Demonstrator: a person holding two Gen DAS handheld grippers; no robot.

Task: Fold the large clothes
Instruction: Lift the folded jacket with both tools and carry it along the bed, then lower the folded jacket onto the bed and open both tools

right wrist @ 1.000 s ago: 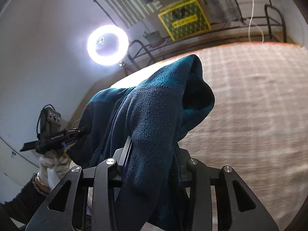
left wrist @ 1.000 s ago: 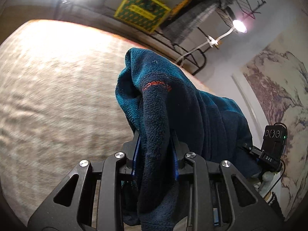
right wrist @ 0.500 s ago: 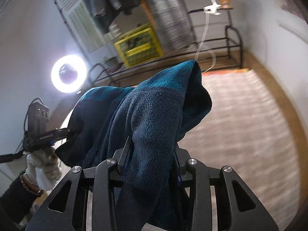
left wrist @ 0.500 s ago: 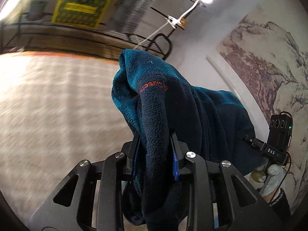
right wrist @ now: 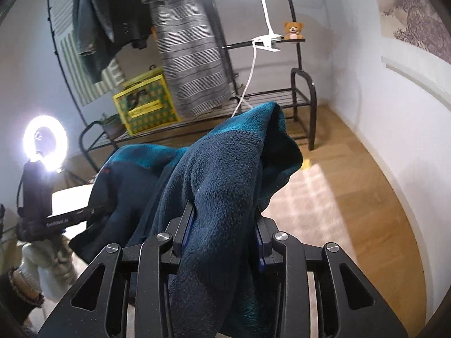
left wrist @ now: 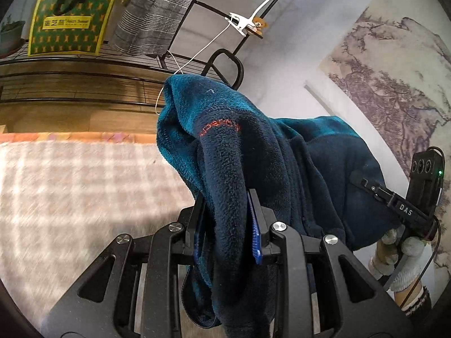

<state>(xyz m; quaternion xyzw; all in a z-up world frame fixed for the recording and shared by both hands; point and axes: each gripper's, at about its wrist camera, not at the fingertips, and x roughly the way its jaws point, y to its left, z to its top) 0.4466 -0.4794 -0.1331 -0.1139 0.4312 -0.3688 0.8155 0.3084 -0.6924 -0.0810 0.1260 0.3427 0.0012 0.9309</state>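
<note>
The right tool [right wrist: 224, 219] clamps a thick fold of the dark blue fleece garment [right wrist: 225, 174], which stretches leftward to the left tool [right wrist: 95, 211].

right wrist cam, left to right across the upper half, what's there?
ring light → hanging dark jackets → yellow-green box → grey striped cloth → clip lamp → teddy bear → wall scroll painting

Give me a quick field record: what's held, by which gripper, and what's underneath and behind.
garment: blue fleece, bunched, lifted off the surface
left gripper: jaws clamped on a fleece fold
right gripper: jaws clamped on another fold
span: fleece hangs between both grippers
below: checked blanket
behind: metal rack with hanging clothes
fold: not yet begun
</note>
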